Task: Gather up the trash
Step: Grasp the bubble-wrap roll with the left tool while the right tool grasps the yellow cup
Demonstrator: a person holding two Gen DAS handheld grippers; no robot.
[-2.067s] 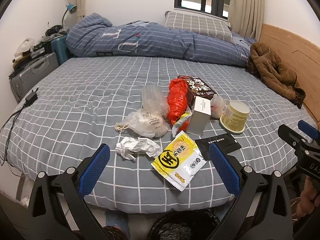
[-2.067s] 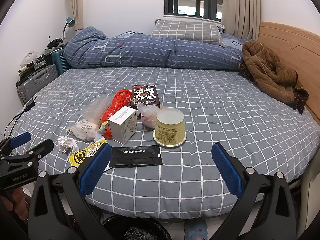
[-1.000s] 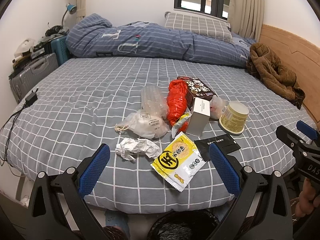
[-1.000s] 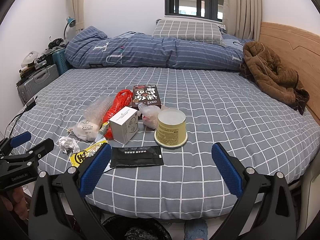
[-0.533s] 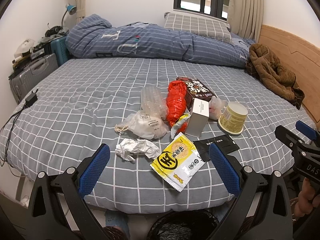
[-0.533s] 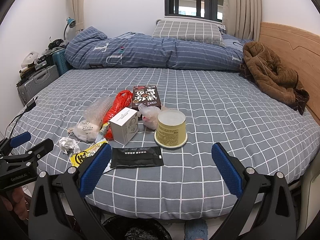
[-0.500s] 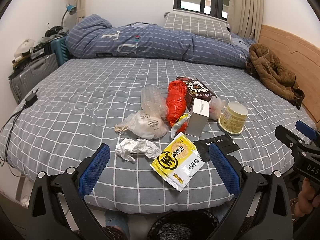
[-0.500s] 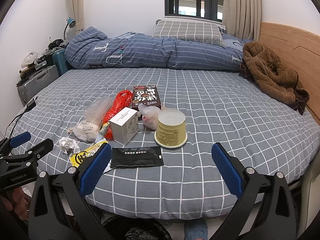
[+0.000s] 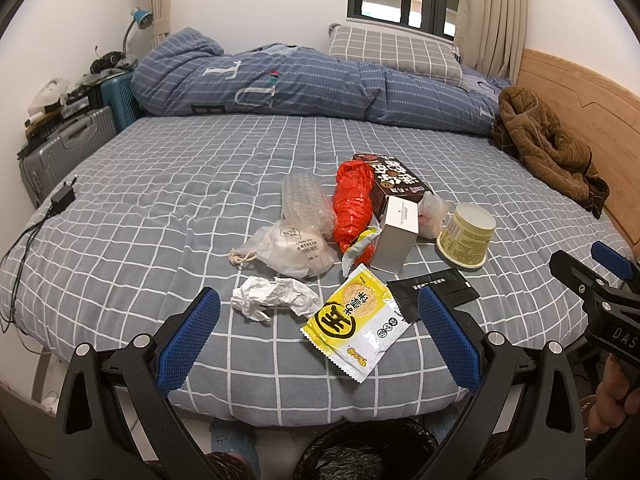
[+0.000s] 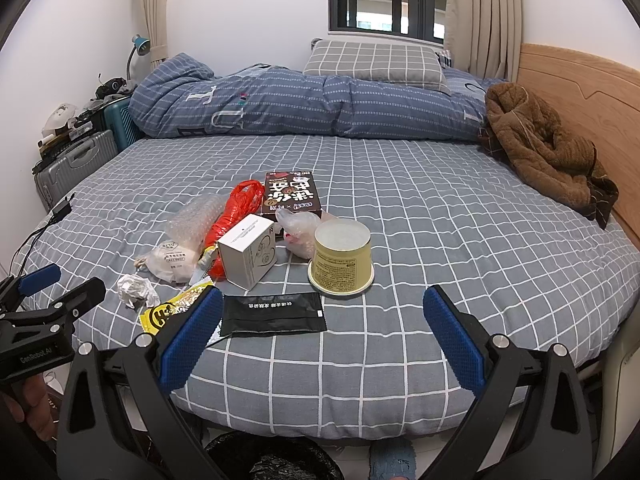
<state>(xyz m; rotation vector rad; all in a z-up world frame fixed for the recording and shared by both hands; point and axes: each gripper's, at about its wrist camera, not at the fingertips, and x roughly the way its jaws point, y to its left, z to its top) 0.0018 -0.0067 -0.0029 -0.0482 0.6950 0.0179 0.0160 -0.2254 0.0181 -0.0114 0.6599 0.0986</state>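
Trash heap, mid-bed [image 9: 160, 208]: crumpled tissue [image 9: 276, 298] and yellow snack wrapper [image 9: 356, 322] nearest the edge; lined bin [image 9: 366, 456] on the floor below. Left gripper [image 9: 318, 336] and right gripper [image 10: 322, 338]: fingers spread wide, empty. Advice: pinch the tissue's bulk, not the sheet, then drop over the bin.

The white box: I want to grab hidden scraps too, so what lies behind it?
Behind the white box lie the red plastic bag and dark snack box. Whatever sits under them is covered.

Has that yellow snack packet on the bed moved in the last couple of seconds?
No. The yellow snack packet lies in the same spot beside the crumpled tissue and black sachet.
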